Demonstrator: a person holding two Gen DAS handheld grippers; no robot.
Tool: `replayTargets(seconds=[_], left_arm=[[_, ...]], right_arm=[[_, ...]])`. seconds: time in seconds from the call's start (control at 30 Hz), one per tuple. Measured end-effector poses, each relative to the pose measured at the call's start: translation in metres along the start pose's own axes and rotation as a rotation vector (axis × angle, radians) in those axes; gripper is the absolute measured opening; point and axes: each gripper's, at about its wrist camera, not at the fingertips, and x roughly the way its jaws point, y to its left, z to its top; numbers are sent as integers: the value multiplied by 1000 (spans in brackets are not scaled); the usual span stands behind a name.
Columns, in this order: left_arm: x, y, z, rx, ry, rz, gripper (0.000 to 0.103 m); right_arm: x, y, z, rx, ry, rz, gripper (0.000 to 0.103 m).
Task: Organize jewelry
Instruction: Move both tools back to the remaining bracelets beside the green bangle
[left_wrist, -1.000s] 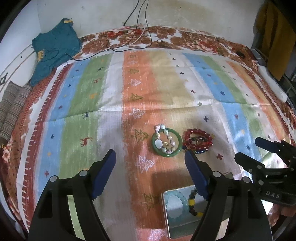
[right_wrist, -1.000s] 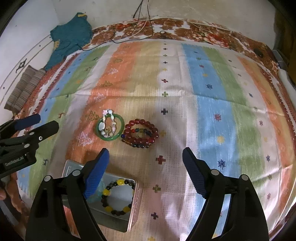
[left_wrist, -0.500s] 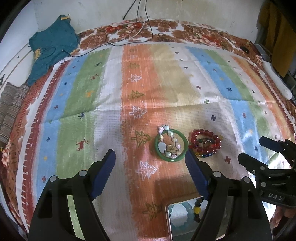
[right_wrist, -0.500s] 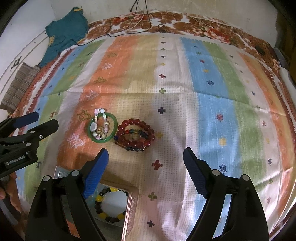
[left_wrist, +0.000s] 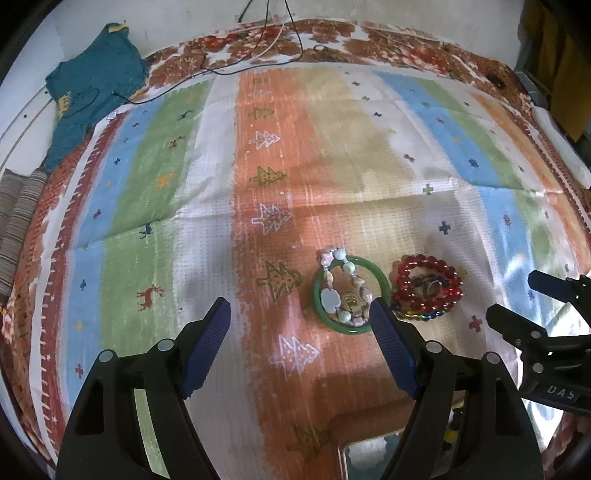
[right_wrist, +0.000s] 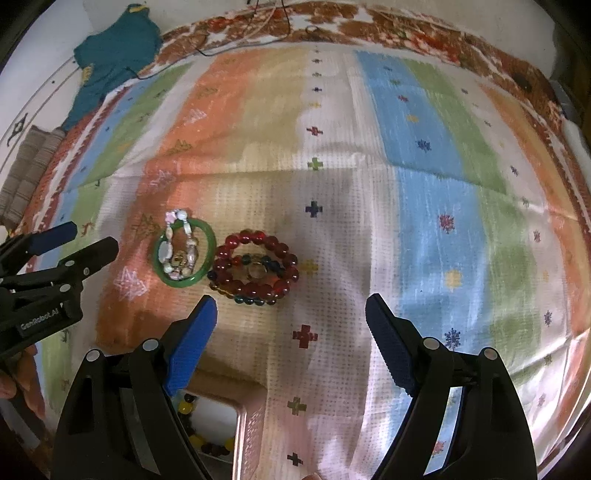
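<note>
A green bangle (left_wrist: 351, 293) with a pastel bead bracelet and a gold ring inside it lies on the striped cloth; it also shows in the right wrist view (right_wrist: 184, 256). Beside it to the right lies a red bead bracelet (left_wrist: 426, 286) over a dark multicoloured one; it also shows in the right wrist view (right_wrist: 256, 267). A metal tin (right_wrist: 243, 435) near the front holds a yellow-and-dark bead bracelet (right_wrist: 199, 441). My left gripper (left_wrist: 299, 332) is open and empty, just short of the bangle. My right gripper (right_wrist: 290, 332) is open and empty, just short of the red bracelet.
The striped cloth (left_wrist: 258, 184) covers a bed. A teal garment (left_wrist: 92, 96) lies at the back left, with cables (left_wrist: 273, 44) along the back edge. Folded striped fabric (left_wrist: 14, 221) sits at the left edge. A white object (left_wrist: 561, 147) lies at the right edge.
Both grippers have moved forward toward the jewelry, so the bangle and red bracelet appear closer. The tin has slipped toward the bottom of both views.
</note>
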Motion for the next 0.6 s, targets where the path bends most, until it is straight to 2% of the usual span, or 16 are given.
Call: replayTargets(seconds=[0.6], left_arm=[[51,1,19,10,59,-29,75]], right_arm=[[41,-7,22,13,63,-28,83]])
